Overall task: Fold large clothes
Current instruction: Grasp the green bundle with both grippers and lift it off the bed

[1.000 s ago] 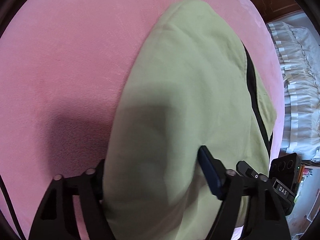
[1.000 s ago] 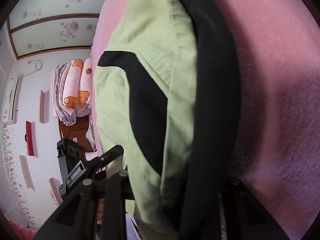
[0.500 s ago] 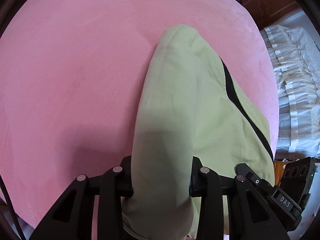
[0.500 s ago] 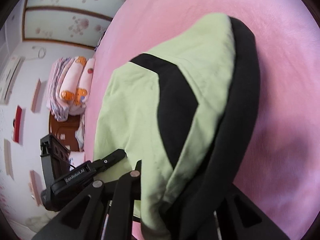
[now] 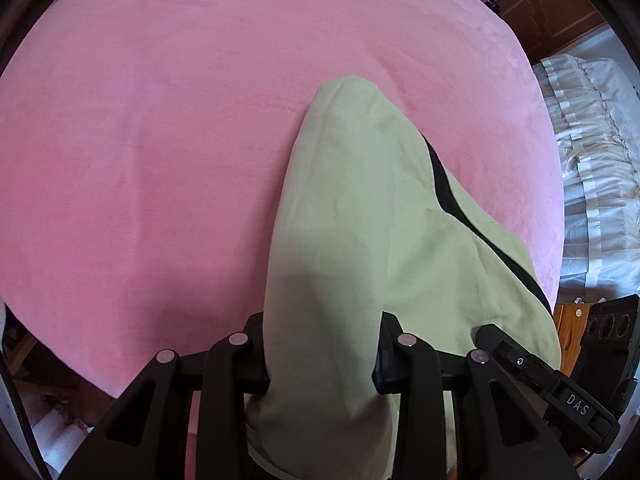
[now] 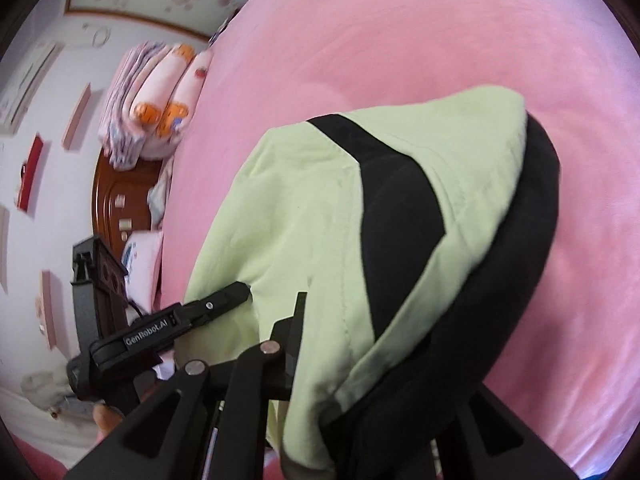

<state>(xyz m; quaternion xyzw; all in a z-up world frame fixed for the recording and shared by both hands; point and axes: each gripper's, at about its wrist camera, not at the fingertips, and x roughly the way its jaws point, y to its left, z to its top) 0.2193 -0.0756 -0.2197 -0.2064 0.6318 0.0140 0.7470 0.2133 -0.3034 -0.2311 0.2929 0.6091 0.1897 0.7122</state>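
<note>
A light green garment [image 5: 352,200] with black panels hangs over a pink blanket [image 5: 160,120], its far end still resting on it. My left gripper [image 5: 320,360] points steeply down. Its jaws are closing, and the pads press a thick green fold between them. In the right wrist view the same garment [image 6: 300,220] shows a black stripe [image 6: 400,220] and a black edge. My right gripper [image 6: 384,380] is shut on that edge, and the cloth hides its right finger. Each view shows the other gripper beside the cloth: the right one [image 5: 560,392], the left one [image 6: 160,328].
White pleated bedding [image 5: 592,160] lies beyond the bed's right edge, below a brown wooden cabinet [image 5: 552,12]. A stack of folded quilts [image 6: 156,108] sits on a wooden headboard [image 6: 116,200] by a white wall. A person's hand [image 6: 108,420] shows low at the left.
Both grippers closed on the garment and rose with it. The cloth now hangs narrower and further from the blanket, and more of the bed shows. The right gripper rolled.
</note>
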